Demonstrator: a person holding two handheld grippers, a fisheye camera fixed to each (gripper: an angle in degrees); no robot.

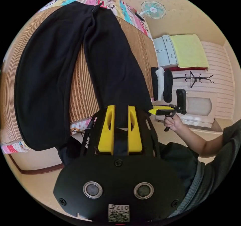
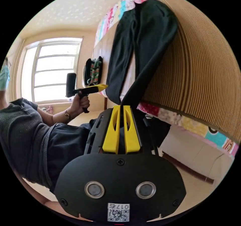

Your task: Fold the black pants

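**Both leg ends gripped at the bed's edge**

The black pants (image 1: 50, 72) lie spread on a ribbed straw-coloured mat (image 1: 82, 85) over the bed, waistband at the far end by the patchwork quilt (image 1: 120, 7), legs running toward the person and splaying apart.

In the left gripper view, the left gripper (image 1: 121, 110) has its yellow jaws pressed on black cloth at the hem of one leg, where it hangs off the near edge. To the right, the person's hand (image 1: 173, 122) holds the other tool, its yellow tip at that hem's outer corner.

In the right gripper view, the right gripper (image 2: 121, 108) is clenched on a narrow pulled-up fold of leg fabric, which runs taut from the bed. Pinching the hem ends probably prepares lifting the legs toward the waistband for a lengthwise fold.
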